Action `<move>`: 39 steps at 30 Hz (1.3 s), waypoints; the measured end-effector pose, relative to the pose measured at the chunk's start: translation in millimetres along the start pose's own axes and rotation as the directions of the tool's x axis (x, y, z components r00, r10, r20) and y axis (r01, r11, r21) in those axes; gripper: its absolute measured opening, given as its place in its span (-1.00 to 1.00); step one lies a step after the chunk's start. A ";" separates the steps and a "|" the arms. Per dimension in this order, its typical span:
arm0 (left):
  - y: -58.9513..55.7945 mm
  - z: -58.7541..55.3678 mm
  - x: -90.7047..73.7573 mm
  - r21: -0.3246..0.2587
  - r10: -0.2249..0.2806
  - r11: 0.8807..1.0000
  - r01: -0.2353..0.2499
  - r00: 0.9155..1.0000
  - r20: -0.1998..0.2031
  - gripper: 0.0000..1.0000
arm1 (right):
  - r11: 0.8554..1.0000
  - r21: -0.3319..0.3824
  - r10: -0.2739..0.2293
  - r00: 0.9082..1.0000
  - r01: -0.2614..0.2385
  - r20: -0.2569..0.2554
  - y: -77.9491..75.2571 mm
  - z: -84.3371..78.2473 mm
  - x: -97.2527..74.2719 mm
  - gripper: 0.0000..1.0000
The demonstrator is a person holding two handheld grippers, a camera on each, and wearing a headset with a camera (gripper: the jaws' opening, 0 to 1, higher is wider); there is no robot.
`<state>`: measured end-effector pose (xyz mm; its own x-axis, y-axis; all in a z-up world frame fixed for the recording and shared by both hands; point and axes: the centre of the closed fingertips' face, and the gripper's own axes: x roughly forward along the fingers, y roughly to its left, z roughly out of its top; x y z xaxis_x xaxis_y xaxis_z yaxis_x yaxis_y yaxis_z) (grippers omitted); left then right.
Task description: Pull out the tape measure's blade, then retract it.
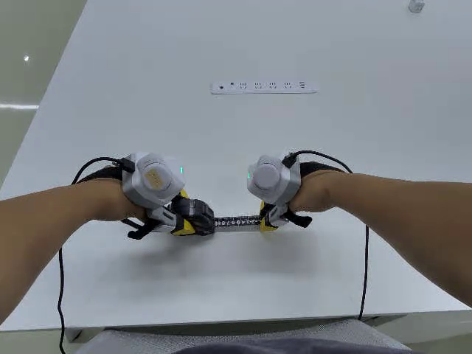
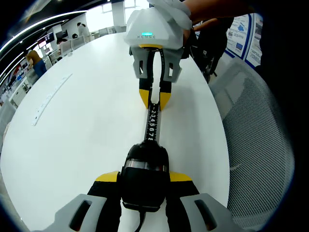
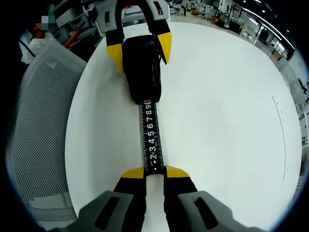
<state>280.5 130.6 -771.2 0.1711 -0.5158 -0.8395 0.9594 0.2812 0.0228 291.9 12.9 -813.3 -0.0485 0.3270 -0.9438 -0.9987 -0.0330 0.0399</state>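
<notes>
Tape measure case (image 1: 195, 215): black, chunky, with rounded corners and a rubbery matte look. It lies on the near part of the table, between the two grippers and toward the left.
Blade (image 3: 150, 140): a thin, flat dark strip printed with pale numerals and fine tick marks. It runs straight out of the case to the right, low over the tabletop, and only a short length is drawn out.
Left gripper (image 1: 183, 221): grey moulded plastic body with black fingers and yellow wedge-shaped tips. The jaws are clamped on either side of the black case.
Right gripper (image 1: 265, 221): the same grey shell and yellow-tipped fingers. The jaws are narrow and pinch the free end of the blade, with the tips nearly meeting around it.
Table (image 1: 221, 133): broad, smooth, matte white top with a rounded near edge.
Power strip (image 1: 264, 87): long, slim white bar with a row of sockets, lying flat far from the grippers, toward the middle of the table.
Chair (image 3: 43, 121): grey open-weave mesh back, curved, just off the near edge of the table.
Cable (image 1: 363, 265): thin, black and glossy, looping from the right gripper's rear down past the near table edge.
</notes>
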 end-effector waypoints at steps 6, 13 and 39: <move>0.0 0.0 -0.2 0.000 -0.001 1.000 0.001 1.000 0.000 -0.36 | 1.000 -0.001 0.000 1.000 0.000 -0.002 -0.4 -1.2 -0.4 -0.77; -0.1 0.4 -0.5 -0.001 -0.002 1.000 0.002 1.000 0.002 -0.36 | 1.000 0.003 -0.004 1.000 0.004 -0.003 -1.6 -3.8 -1.9 -0.77; -0.7 0.9 -1.3 -0.010 -0.003 1.000 0.003 1.000 0.005 -0.36 | 1.000 0.008 -0.011 1.000 0.011 -0.020 -1.8 -16.9 -6.2 -0.77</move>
<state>279.9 130.4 -769.7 0.1693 -0.5205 -0.8369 0.9577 0.2875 0.0149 294.3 -5.0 -813.1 -0.0376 0.3086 -0.9505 -0.9992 -0.0215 0.0325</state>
